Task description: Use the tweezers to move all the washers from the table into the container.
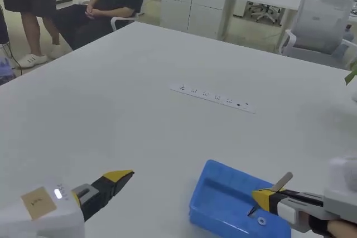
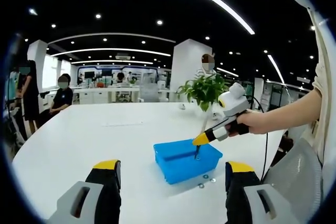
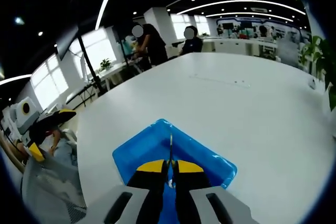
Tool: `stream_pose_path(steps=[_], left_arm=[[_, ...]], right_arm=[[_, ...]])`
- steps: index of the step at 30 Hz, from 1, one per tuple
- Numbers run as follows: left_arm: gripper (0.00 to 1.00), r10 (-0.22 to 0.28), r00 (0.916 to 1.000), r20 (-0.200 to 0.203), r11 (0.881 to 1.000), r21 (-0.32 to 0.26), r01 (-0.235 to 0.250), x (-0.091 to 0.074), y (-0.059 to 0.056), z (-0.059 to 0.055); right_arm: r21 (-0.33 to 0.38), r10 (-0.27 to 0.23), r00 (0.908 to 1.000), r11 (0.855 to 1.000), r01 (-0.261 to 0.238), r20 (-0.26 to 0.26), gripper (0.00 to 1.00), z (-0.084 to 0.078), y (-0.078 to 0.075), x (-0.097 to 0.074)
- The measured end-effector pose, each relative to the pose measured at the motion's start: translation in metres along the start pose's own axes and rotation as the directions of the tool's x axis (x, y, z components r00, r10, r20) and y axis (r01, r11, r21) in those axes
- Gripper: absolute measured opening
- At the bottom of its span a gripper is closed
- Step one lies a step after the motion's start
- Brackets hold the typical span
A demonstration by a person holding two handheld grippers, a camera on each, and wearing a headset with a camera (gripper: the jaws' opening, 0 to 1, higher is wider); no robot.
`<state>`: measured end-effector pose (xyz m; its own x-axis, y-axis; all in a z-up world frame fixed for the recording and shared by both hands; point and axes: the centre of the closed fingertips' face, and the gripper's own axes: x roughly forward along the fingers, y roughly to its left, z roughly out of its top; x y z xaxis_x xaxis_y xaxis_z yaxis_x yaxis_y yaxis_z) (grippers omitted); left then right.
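— How many of each?
— One blue container [image 3: 139,145], one pair of tweezers [image 3: 170,148], two grippers. I count three washers [image 2: 206,181] on the table [image 1: 139,98] and a single washer [image 1: 261,221] inside the container.
— The fingers?
— The right gripper [image 3: 169,167] has its jaws pressed together, pinching the tweezers between the yellow tips. The left gripper [image 1: 121,178] has its jaws spread wide, touching nothing.
— Where do things sit from them?
— The container lies ahead of the left jaws, between them in the left gripper view. The three washers lie just at its near side, towards the right-hand jaw.
— And the tweezers' line?
— The long axis runs straight on from the right jaws, tilted. The tip points down into the container, close by the single washer, and the grey back end sticks up behind the jaw tips. Whether tip and washer touch, I cannot tell.
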<state>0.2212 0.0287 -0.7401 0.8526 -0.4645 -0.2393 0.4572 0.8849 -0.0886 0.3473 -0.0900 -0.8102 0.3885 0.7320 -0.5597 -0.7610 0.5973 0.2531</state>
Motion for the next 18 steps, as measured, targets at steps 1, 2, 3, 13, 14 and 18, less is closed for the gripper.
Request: stream_pose_path(steps=[1,2,3,13,14,18], left_arm=[[0.83,0.001,1.0000,-0.001,1.000,0.000,-0.001,-0.0001,0.0002,-0.0001],[0.83,0.002,1.0000,0.000,1.000,0.000,-0.002,-0.0001,0.0005,0.0000],[0.83,0.002,1.0000,-0.001,1.000,-0.001,-0.002,-0.0001,0.0006,-0.0002],[0.82,0.000,0.9999,-0.012,1.000,0.003,0.000,0.0003,0.0008,-0.0025],[0.82,-0.001,0.9999,-0.015,1.000,0.003,0.001,0.0004,0.0007,-0.0031],[0.82,-0.005,0.9996,-0.028,1.000,0.011,0.005,0.0012,-0.0005,-0.0053]], right_arm=[[-0.003,-0.001,1.0000,1.000,0.001,-0.002,0.03,-0.0006,-0.0004,0.0006],[-0.007,-0.001,1.0000,1.000,0.001,-0.006,0.03,-0.0016,-0.0010,0.0016],[-0.009,-0.003,1.0000,1.000,0.003,-0.005,0.03,-0.0020,-0.0013,0.0022],[-0.043,-0.014,0.9998,0.999,0.013,-0.016,0.03,-0.0077,-0.0065,0.0081],[-0.042,-0.014,0.9998,0.999,0.013,-0.015,0.03,-0.0079,-0.0067,0.0082],[-0.037,-0.016,0.9998,0.999,0.016,-0.012,0.03,-0.0089,-0.0077,0.0085]])
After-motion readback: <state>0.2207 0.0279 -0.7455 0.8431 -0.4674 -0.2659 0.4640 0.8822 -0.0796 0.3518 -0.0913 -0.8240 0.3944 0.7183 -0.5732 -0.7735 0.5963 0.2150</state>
